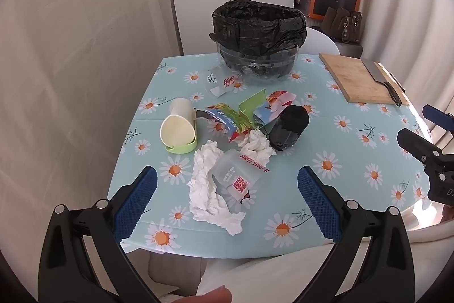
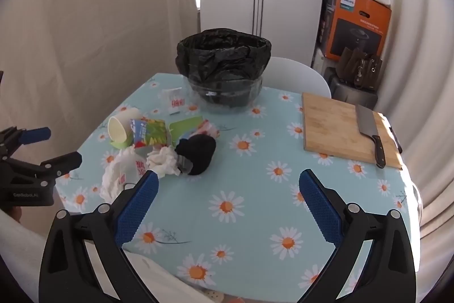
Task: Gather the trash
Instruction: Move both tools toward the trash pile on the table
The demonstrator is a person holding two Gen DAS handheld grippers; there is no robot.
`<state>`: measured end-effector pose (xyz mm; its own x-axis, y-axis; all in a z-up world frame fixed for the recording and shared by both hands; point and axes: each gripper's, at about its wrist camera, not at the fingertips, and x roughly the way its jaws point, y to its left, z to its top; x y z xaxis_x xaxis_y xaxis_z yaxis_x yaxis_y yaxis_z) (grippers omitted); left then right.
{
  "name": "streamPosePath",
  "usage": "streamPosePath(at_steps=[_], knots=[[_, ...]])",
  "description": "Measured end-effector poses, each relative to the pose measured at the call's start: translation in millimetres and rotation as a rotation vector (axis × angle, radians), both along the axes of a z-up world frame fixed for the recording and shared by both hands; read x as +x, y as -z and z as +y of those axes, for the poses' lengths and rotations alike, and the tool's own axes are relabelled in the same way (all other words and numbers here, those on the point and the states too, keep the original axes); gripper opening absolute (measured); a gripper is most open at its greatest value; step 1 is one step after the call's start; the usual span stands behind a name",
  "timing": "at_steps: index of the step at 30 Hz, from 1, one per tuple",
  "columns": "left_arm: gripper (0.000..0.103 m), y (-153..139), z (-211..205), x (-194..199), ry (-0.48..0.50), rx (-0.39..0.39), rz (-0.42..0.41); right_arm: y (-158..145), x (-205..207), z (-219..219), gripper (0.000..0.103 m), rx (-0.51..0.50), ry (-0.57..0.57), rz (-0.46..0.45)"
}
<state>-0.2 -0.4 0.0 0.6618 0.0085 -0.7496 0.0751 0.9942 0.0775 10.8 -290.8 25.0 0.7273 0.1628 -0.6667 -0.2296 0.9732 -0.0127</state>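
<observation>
none of the trash looks collected yet. left wrist view: left gripper (image 1: 227, 195) hangs wide and empty above the crumpled tissue (image 1: 210, 189), paper cup (image 1: 177, 129) and wrappers (image 1: 227, 119) near the bin (image 1: 258, 39). right wrist view: right gripper (image 2: 228, 196) is wide too, holding nothing, over bare tablecloth (image 2: 255, 217).
</observation>
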Motion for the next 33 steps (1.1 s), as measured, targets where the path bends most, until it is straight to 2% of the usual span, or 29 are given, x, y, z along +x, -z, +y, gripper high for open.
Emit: streamPosePath(at_steps=[33], knots=[[0.097, 4, 1, -4, 0.015, -0.023, 0.020, -1, -9, 0, 0.095, -0.017, -0.012, -0.006]])
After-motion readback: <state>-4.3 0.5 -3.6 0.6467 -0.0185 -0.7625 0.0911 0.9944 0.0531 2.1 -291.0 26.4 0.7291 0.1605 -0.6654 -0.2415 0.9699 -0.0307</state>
